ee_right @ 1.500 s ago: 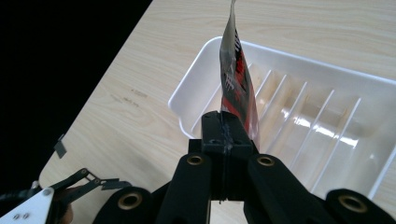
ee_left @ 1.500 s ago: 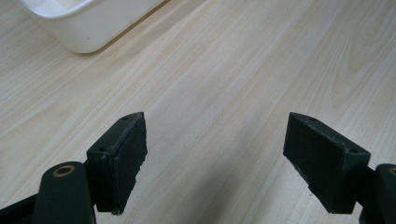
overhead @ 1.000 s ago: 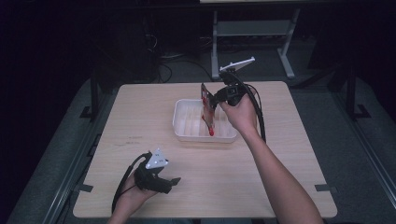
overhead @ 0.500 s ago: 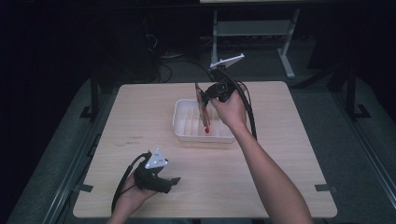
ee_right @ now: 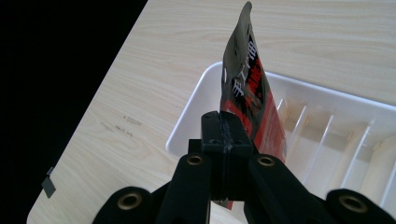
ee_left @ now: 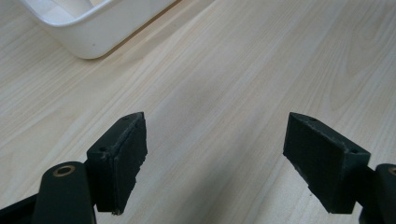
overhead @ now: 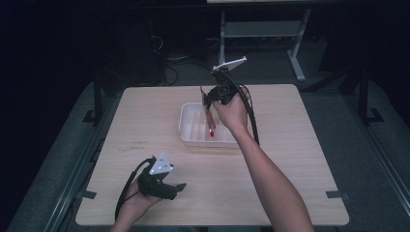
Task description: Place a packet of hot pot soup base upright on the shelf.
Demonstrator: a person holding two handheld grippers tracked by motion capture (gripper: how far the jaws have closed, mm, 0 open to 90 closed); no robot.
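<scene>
A red and black foil packet [ee_right: 250,79] hangs edge-on over the white divided tray [ee_right: 196,107], its lower end down among the dividers. My right gripper [ee_right: 226,126] is shut on the packet's edge. In the high view the right gripper [overhead: 209,103] is above the tray [overhead: 188,126] at mid-table, with the packet [overhead: 211,123] hanging from it. My left gripper [overhead: 180,186] rests on the table near the front left. Its jaws stand wide open in the left gripper view [ee_left: 215,140] with bare wood between them.
The wooden table [overhead: 290,145] has free surface right of and in front of the tray. A corner of the tray [ee_left: 93,32] lies ahead of the left gripper. Dark floor, a metal frame [overhead: 261,29] and cables lie beyond the far edge.
The right gripper has carried the packet to the left over the tray, and the packet now hangs more upright. The left hand has stayed put.
</scene>
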